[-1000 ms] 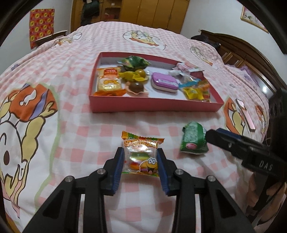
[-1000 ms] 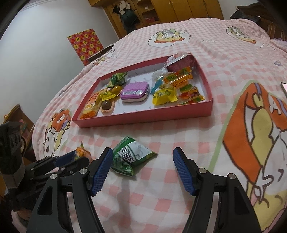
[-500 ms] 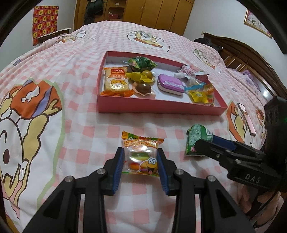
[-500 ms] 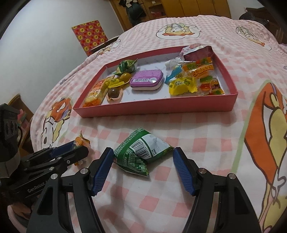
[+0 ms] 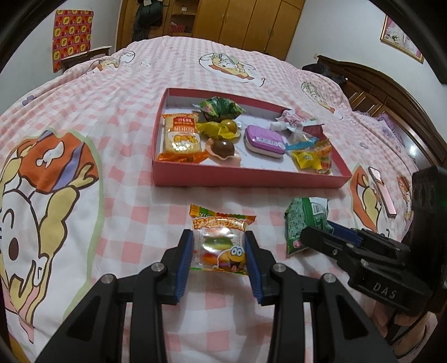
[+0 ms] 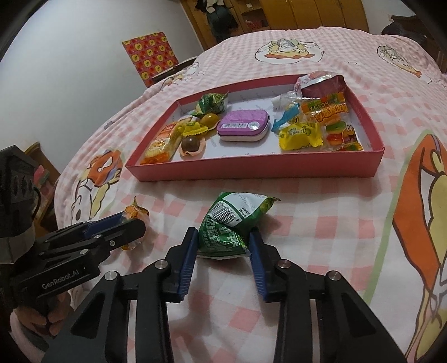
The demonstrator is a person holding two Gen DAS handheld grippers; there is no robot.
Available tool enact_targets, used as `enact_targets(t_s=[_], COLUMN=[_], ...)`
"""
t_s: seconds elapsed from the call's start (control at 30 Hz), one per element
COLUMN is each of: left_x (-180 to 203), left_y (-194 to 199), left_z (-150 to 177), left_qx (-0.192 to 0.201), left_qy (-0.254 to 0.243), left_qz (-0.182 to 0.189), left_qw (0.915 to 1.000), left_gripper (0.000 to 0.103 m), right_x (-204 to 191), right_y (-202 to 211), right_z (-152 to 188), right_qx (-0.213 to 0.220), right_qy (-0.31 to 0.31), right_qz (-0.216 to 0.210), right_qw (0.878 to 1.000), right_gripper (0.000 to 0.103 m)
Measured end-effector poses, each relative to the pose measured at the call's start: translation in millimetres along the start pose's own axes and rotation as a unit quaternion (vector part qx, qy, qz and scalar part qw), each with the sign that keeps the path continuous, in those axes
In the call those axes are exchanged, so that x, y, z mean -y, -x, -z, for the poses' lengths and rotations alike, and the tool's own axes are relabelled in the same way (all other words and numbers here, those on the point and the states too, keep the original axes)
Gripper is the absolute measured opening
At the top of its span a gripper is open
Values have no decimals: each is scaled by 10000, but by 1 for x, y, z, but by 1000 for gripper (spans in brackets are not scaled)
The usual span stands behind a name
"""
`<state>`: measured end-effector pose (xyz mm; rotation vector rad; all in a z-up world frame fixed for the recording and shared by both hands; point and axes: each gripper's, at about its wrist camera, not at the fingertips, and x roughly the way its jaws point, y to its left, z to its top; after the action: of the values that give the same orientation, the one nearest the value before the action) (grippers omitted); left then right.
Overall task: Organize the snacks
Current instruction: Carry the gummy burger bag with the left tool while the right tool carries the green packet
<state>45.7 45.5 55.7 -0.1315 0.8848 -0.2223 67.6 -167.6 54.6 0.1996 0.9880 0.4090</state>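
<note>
Within the last second my right gripper (image 6: pixel 222 245) closed from a wide spread until both pads touched the green packet (image 6: pixel 229 223), so it now pinched that packet on the bedspread (image 6: pixel 321 231), just near of the tray (image 6: pixel 251 167). My left gripper (image 5: pixel 219 252) had not changed: it was still clamped on the gummy packet (image 5: pixel 220 245), which lay left of the green one and also near of the tray. I judged that both loose snacks were now gripped and ready to be lifted into the tray, which already held a cracker pack (image 5: pixel 181 136), wrapped candies, a purple tin (image 5: pixel 264 139) and other sweets. The surface was a soft pink-checked spread with cartoon prints, likely to give under a press. A phone (image 5: pixel 381 190) lay on it to the right. Beyond the bed stood wooden wardrobes (image 5: pixel 251 25), a dark headboard (image 5: pixel 391 89) at the right, and a red patterned panel (image 5: pixel 72 36) against the far-left wall.
</note>
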Motion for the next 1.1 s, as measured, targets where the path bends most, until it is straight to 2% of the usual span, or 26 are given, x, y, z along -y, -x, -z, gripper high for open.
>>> enact_targets(t_s=[0.63, 1.1], left_x=[18, 28], left_y=[7, -28], left_z=[-47, -79], left_qx=[373, 386], left_qy=[-102, -150], left_qz=[115, 154], left_qw=[9992, 9990], left_gripper=[37, 37], right_x=[-2, 16], right_y=[27, 21], right_z=[-23, -61], right_qx=[356, 547], right_qy=[143, 57], right_qz=[-44, 160], right_qw=[9993, 9984], right_gripper=[36, 36])
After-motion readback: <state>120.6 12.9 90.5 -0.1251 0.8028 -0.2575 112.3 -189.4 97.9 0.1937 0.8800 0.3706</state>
